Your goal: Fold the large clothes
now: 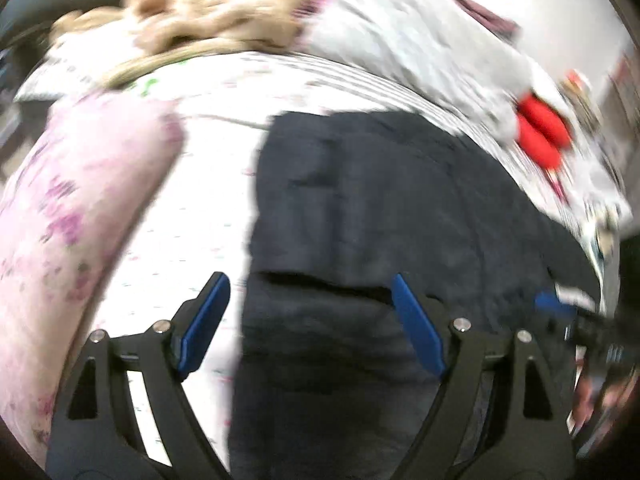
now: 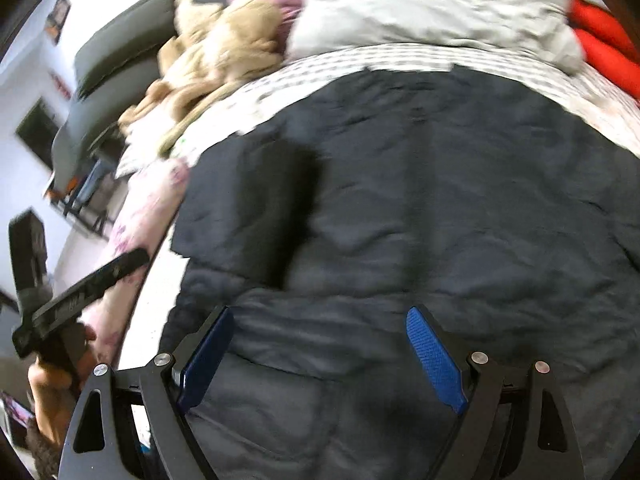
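A large dark navy garment (image 1: 360, 208) lies spread on the white patterned bed sheet (image 1: 180, 208); it fills most of the right wrist view (image 2: 420, 208). My left gripper (image 1: 308, 284) is open and empty above the garment's left edge, one finger over the sheet. My right gripper (image 2: 320, 316) is open and empty just above the garment's near part. The right gripper also shows at the right edge of the left wrist view (image 1: 560, 304), and the left gripper's body at the left of the right wrist view (image 2: 80, 292).
A pink flowered pillow (image 1: 72, 216) lies left of the garment. Behind it are a beige crumpled cloth (image 1: 216, 12), a grey garment (image 1: 400, 36) and red items (image 1: 540, 132). A dark sofa (image 2: 116, 64) stands beyond the bed.
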A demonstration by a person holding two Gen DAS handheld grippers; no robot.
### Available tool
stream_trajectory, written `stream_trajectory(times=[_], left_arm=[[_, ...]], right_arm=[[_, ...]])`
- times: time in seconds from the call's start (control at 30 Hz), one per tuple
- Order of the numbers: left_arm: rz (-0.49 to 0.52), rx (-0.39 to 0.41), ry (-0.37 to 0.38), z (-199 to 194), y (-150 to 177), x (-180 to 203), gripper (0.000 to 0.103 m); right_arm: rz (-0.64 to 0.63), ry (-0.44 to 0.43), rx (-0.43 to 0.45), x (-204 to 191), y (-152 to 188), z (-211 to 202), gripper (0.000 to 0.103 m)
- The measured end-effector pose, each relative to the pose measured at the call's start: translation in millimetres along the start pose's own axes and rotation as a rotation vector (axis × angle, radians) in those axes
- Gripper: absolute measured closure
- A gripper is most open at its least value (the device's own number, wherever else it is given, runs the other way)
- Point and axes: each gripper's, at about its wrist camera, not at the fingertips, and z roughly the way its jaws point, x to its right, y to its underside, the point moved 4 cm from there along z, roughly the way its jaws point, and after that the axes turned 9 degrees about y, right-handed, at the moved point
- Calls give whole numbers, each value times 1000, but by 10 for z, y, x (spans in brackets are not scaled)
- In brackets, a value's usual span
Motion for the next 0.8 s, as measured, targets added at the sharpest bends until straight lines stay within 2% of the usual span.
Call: stream_trajectory(times=[0.13,0.23,0.3,0.4,0.43,0.53,0.63,0.67,0.8], left_arm=[[-122,12,-47,6,-37,-345,27],[-163,4,-93,44,-29,-454,27],[-164,11,-104,58,-42,-476,27],[-171,15,-102,97,-59,-492,27],[-175,16,-98,119,-63,-492,27],[-187,19,-76,154,-61,-500,31],[-180,10,-50,240,-60,-464,42],[-177,9,-46,265,-60,-448,45],[-170,12,-26,378,-64,-366,45]], right_arm=[[-157,22,49,-641,-82,175,13],[-306,93,71,-1071,-88,367,13],[-389,177,77,-1246,-97,546,14],[-428,273,67,-1238,-175,785,17],[-419,299,67,-1167,-227,825,21],[-325,339,82,-794,-409,788,22],[-155,267,74,-245,-544,630,22],[-90,207,61,-29,-548,557,22],[57,-155,38,478,-473,318,21]])
